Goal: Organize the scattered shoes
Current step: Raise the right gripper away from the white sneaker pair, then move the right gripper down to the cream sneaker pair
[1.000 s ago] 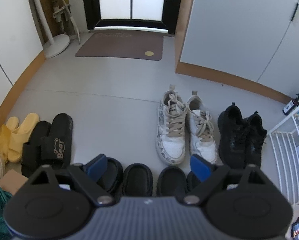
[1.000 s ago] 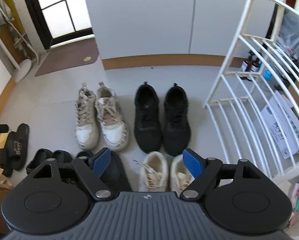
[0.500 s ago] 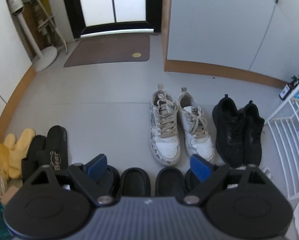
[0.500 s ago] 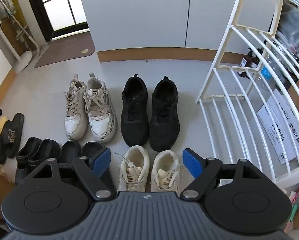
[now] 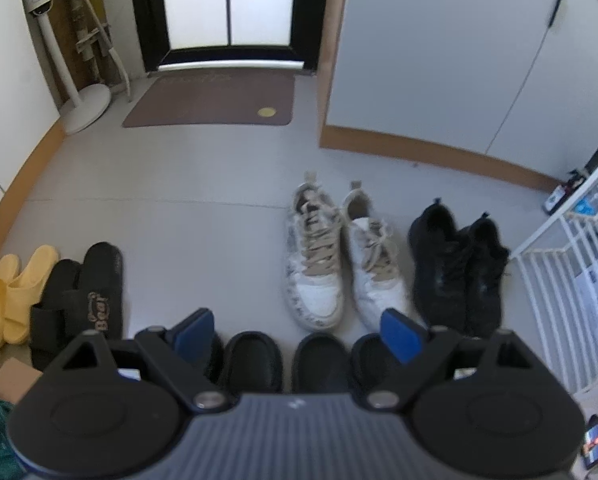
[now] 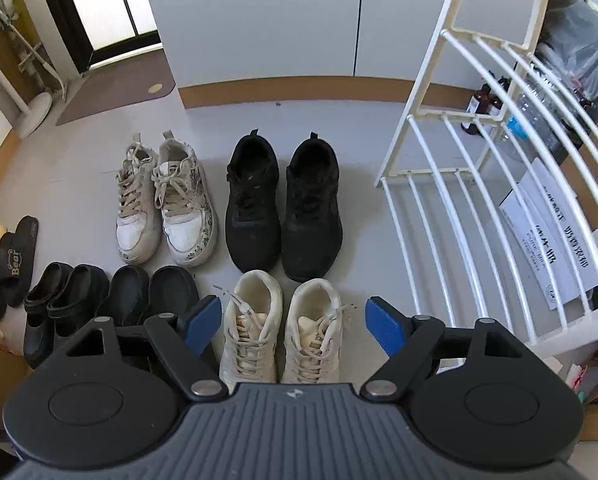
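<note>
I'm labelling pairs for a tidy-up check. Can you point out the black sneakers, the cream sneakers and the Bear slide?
black sneakers (image 6: 283, 204): right wrist view, inner edge of the left shoe.
cream sneakers (image 6: 255, 320): right wrist view, laces of the left shoe.
Bear slide (image 5: 99, 308): left wrist view, printed strap.

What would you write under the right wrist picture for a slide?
Open right gripper hovers above cream lace-up sneakers, behind them black mesh trainers paired neatly on grey floor.

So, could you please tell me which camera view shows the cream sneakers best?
The right wrist view: the cream sneakers sit side by side, fully visible between the open right gripper fingers. The left wrist view does not show them.
</note>
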Available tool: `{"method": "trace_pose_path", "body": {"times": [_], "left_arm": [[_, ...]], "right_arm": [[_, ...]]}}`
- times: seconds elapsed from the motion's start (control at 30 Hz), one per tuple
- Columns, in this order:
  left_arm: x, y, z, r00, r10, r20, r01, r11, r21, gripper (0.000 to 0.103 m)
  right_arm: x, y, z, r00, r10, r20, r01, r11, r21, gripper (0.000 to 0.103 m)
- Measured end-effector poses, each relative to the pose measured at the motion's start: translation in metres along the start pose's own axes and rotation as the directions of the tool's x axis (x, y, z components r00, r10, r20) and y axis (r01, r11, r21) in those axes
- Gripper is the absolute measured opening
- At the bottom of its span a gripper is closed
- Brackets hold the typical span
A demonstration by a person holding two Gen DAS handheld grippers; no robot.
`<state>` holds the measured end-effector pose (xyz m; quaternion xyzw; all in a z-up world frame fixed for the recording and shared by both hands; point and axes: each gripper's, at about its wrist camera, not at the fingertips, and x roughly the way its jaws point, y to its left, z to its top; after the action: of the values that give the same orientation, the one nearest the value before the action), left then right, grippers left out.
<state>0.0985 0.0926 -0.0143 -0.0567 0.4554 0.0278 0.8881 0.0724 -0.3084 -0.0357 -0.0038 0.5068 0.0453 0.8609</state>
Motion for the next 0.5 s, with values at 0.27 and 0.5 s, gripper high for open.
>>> {"method": "trace_pose_path", "body": {"times": [0.27,0.5], "left_arm": [[-0.013,-0.024,-0.008,0.998,-0.053,0.032,0.052,0.998,0.029,0.092],[-0.011,-0.029,-0.008,0.998,-0.066,0.023,0.065,0.998,0.024,0.093]], "right_arm": [[-0.021,0.007,0.004,0.997,-0.075,0.019,0.074,0.997,0.026,0.083],[-0.023,0.009,-0.009,0.992,-0.105,0.07,0.106,0.994,-0.015,0.084]]}}
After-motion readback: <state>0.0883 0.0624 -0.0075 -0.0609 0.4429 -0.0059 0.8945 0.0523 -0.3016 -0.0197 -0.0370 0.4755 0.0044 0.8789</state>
